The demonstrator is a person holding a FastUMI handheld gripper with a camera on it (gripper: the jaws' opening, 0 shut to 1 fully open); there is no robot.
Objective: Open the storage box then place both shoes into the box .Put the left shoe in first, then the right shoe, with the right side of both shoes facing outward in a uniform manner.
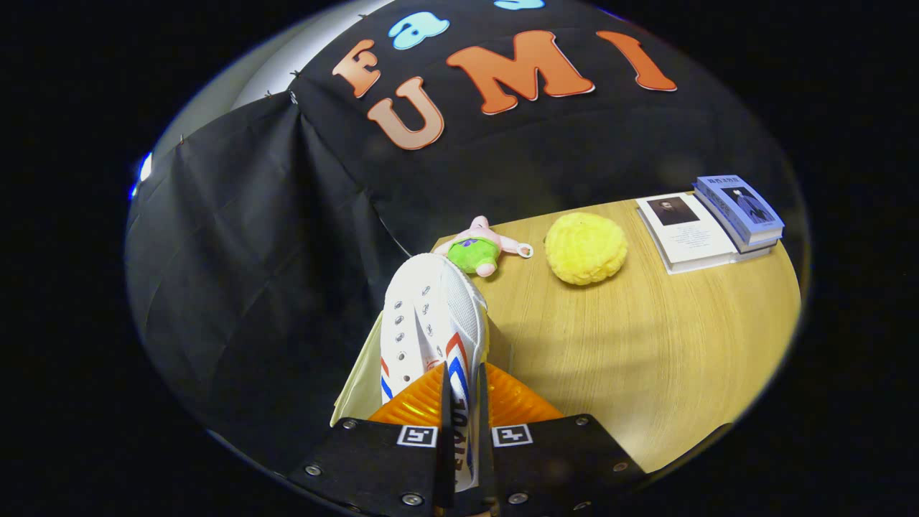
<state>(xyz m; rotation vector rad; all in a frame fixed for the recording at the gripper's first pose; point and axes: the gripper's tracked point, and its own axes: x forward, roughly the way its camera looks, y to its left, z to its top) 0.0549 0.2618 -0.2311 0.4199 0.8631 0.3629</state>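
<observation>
wooden table (646, 345) has open room ahead and to the right of my fingers, bare wood out to its near curved edge. left edge of the table runs right along the black cloth wall (251, 287), so no room on that side.

my tongs (463, 424) are pinching the white shoe (431, 323): both fingers press on its rear part, one on each side, the shoe wedged in the narrow gap between them. the shoe runs forward from the fingers, toe pointing away toward the cloth wall, lace eyelets and red-blue stripes facing up-left. can't tell if it's the left or right shoe.

under the shoe, at the table's left edge, a pale flap or wall of the storage box (357, 388) shows; can't tell how far the shoe sits inside it, or what else is in it.

beyond the toe: small pink-green plush toy (477, 248), then a yellow fluffy ball (585, 248) just to its right, apart from each other. far right corner: white book (686, 230) with a blue book (739, 208) touching its far side.
</observation>
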